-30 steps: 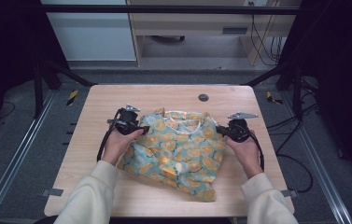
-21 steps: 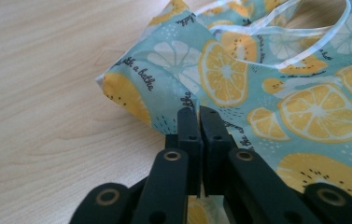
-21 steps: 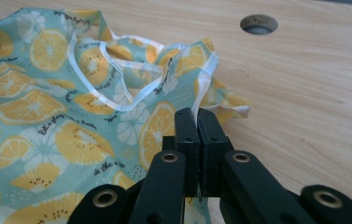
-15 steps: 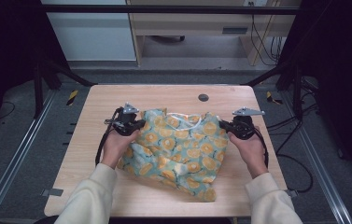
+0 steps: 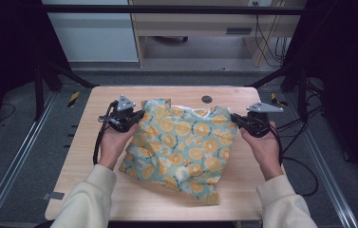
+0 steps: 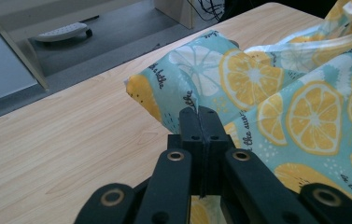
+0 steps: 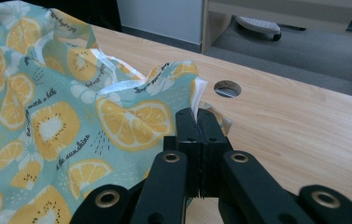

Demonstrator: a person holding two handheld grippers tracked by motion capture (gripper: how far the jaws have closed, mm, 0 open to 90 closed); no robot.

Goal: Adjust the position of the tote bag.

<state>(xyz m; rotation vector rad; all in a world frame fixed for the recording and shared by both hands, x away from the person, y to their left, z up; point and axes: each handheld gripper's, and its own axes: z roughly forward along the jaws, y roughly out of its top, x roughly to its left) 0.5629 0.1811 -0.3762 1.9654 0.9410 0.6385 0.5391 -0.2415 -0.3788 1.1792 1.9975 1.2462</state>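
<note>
A light wooden table (image 5: 81,180) carries one main thing: a teal cloth (image 5: 181,147) printed with orange and lemon slices and small black lettering. Beyond the cloth's far edge, a small round hole (image 5: 207,99) is set into the tabletop, well clear of the fabric in the high view; from the right gripper view the same hole (image 7: 227,88) sits just past the cloth's pinched corner. Farther off, past the table's far edge, stand a pale cabinet (image 5: 91,33) and a wooden shelf unit (image 5: 200,28) on a grey floor, with cables (image 5: 267,42) hanging at the right. Nothing lies on top of the cloth or between it and the hands.

The cloth is spread across the middle of the table, rumpled, its far edge stretched roughly side to side between the two grippers, while its long run slopes from there toward the near right, ending in a corner close to the table's near edge. A white inner lining or hem (hard to say which) shows along the far edge.

The left gripper (image 5: 137,115) has its jaws pressed together on the cloth's far left edge (image 6: 197,112). The right gripper (image 5: 234,117) has its jaws likewise closed on the far right corner (image 7: 196,109), white lining poking up between them.
</note>
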